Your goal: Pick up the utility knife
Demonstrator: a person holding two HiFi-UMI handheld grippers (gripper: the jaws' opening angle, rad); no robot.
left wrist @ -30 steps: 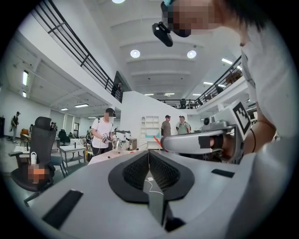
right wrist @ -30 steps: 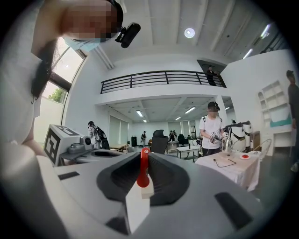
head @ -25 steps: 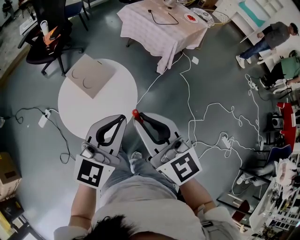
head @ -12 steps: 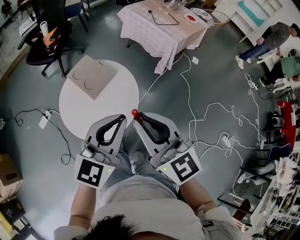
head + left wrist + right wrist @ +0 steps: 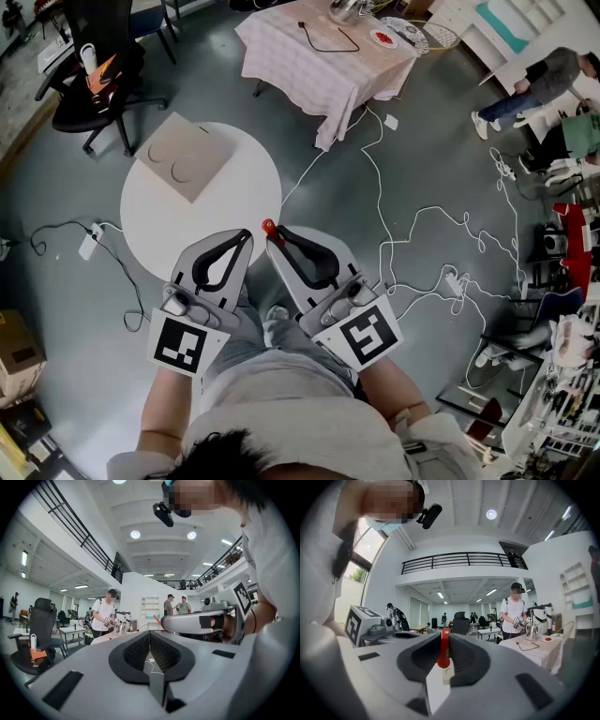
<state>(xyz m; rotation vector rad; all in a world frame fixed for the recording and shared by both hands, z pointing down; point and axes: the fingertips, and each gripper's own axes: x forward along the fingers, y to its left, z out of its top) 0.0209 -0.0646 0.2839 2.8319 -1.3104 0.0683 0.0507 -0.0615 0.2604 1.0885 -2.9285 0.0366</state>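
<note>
Hardly anything has shifted in the last second. The round white worktop (image 5: 234, 192) ahead of your jaws has slid a touch to the right in the head view. The red tip between your right jaws sits in almost the same spot. That reads as you turning slowly with the load already in hand, not reaching for anything.

Your right gripper (image 5: 274, 236) is clamped on the utility knife (image 5: 443, 649). The right gripper view shows its red body standing upright between the two black pads and poking out past the tips. Your left gripper (image 5: 245, 236) has its jaws pressed together with nothing between them. It sits just beside the right one and clear of the knife.

So the pick-up looks done, I'd judge; what remains is a steady squeeze.

Much of the knife is hidden. Only the red end shows, and the rest is buried between the pads. You can't tell from here whether the blade is out, and the end showing is probably the handle. The brown board (image 5: 183, 155) on the worktop, beyond the left jaws, carries two curved marks too small to make out.
</note>
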